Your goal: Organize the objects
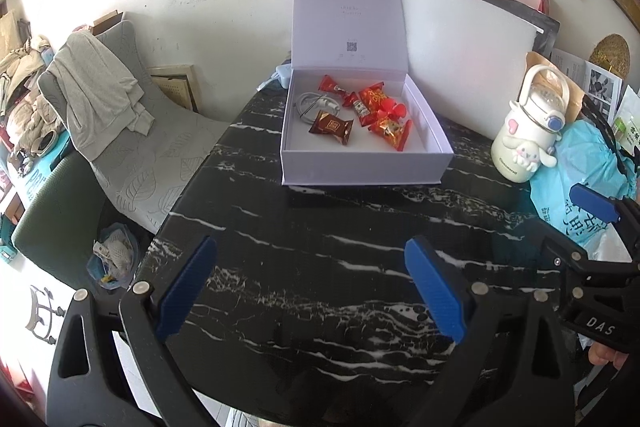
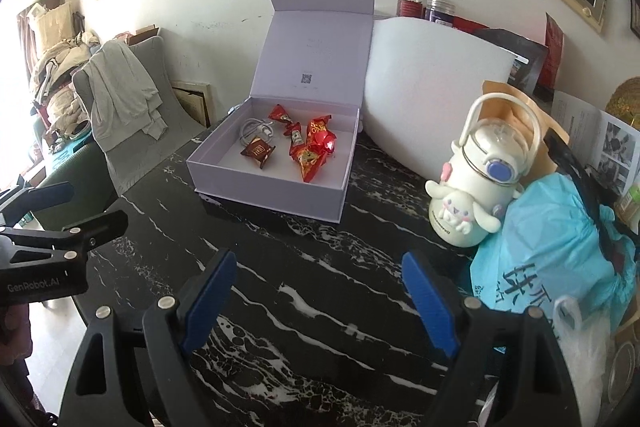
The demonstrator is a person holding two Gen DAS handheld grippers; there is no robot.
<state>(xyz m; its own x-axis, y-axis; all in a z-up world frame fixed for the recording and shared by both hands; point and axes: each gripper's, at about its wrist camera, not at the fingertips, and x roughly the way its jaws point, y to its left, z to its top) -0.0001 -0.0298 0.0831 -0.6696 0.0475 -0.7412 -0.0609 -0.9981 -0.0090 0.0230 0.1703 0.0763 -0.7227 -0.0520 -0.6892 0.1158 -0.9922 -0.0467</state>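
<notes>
The left gripper [image 1: 312, 287] hovers over the black marble table [image 1: 320, 227] with its jaws spread wide and empty. Beyond it sits the white box [image 1: 360, 163], lid upright, holding red snack packets [image 1: 374, 99], a brown packet [image 1: 331, 126] and what looks like a coiled white cable [image 1: 310, 103]. Rightward, the right gripper [image 2: 320, 291] likewise gapes with nothing held, near a white cartoon bottle [image 2: 476, 183] leaning against a blue plastic bag [image 2: 552, 251].
</notes>
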